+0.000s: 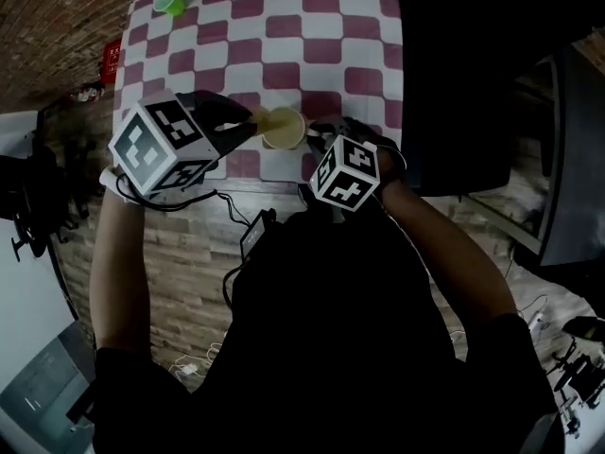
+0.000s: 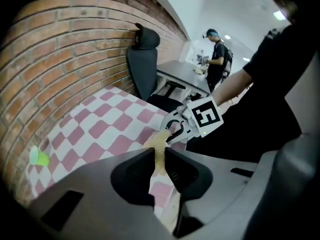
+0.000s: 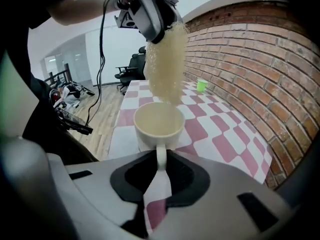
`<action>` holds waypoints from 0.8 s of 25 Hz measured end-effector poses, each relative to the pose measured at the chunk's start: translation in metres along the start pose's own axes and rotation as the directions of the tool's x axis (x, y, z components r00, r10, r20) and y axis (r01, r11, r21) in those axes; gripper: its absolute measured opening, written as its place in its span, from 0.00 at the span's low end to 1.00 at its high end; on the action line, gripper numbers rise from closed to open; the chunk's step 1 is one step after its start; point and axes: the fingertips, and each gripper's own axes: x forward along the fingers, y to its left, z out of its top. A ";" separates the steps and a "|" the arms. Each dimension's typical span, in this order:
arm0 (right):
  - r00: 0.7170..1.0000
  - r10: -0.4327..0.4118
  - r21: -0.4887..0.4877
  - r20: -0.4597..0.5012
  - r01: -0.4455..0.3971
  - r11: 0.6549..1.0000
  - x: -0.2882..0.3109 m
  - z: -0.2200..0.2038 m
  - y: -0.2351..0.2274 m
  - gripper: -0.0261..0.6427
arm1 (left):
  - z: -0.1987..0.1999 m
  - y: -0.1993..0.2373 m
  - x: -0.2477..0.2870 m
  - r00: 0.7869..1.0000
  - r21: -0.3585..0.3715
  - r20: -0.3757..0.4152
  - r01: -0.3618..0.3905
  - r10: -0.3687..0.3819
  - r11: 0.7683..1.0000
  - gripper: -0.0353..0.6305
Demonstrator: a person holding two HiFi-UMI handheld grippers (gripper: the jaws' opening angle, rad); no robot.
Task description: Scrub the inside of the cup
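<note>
1. My right hand-held gripper has its jaws pressed onto the handle of the cup. In the right gripper view the thin handle stands pinched between the two dark pads.
2. The cup is cream, upright and open side up. It stands on the table close to its near edge, about midway along it, on the red-and-white checked cloth.
3. My left hand-held gripper is closed on a pale yellow sponge. In the left gripper view the sponge runs out from between the jaws, which clamp it from both sides.
4. Seen from the right gripper view, the left hand-held gripper is above the cup and tilted down. The sponge hangs from it over the far part of the rim. I cannot tell whether its lower end touches the cup.
5. From the left gripper view, the right hand-held gripper sits just past the tip of the sponge.
6. A small green cup stands well apart from all this, near the table's far left corner, beside the brick wall.
</note>
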 end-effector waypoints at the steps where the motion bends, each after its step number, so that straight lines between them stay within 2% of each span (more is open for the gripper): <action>1: 1.000 0.001 0.001 -0.002 -0.001 1.000 0.000 -0.001 0.001 0.14 | 0.001 -0.004 0.008 1.000 0.045 -0.024 -0.010 0.011 0.999 0.16; 4: 1.000 0.001 0.004 -0.004 -0.001 1.000 -0.001 -0.002 0.005 0.14 | 0.002 -0.008 0.036 0.995 0.131 -0.085 -0.035 0.046 0.991 0.16; 6: 1.000 0.001 0.004 -0.004 -0.001 1.000 0.000 -0.001 0.006 0.14 | -0.009 -0.002 0.058 0.979 0.211 -0.167 -0.078 0.114 0.974 0.16; 8: 1.000 -0.002 0.001 -0.005 0.002 1.000 0.001 0.000 0.005 0.14 | -0.027 0.005 0.077 0.943 0.292 -0.269 -0.112 0.194 0.950 0.16; 11: 1.000 -0.006 0.000 -0.007 0.006 1.000 0.001 0.000 0.004 0.14 | -0.036 0.007 0.096 0.893 0.414 -0.356 -0.112 0.274 0.903 0.16; 12: 1.000 -0.007 0.000 -0.006 0.007 1.000 0.001 0.001 0.004 0.14 | -0.038 0.007 0.100 0.878 0.437 -0.385 -0.098 0.284 0.894 0.16; 13: 1.000 -0.007 0.000 -0.006 0.007 1.000 0.000 0.001 0.005 0.14 | -0.042 0.005 0.102 0.866 0.440 -0.416 -0.075 0.277 0.895 0.16; 14: 1.000 -0.007 0.002 -0.005 0.007 1.000 0.000 0.001 0.005 0.14 | -0.045 0.000 0.103 0.860 0.418 -0.447 -0.043 0.247 0.908 0.16; 16: 1.000 -0.005 0.007 -0.007 0.005 1.000 0.000 0.002 0.005 0.14 | -0.048 -0.011 0.099 0.866 0.314 -0.480 0.020 0.141 0.949 0.16; 18: 1.000 -0.002 0.007 -0.009 0.002 1.000 0.000 0.002 0.007 0.14 | -0.045 -0.015 0.089 0.886 0.189 -0.461 0.055 0.039 0.980 0.16; 20: 1.000 -0.001 0.004 -0.009 0.001 1.000 0.000 0.003 0.009 0.14 | -0.038 -0.019 0.079 0.921 0.059 -0.383 0.094 -0.065 0.994 0.16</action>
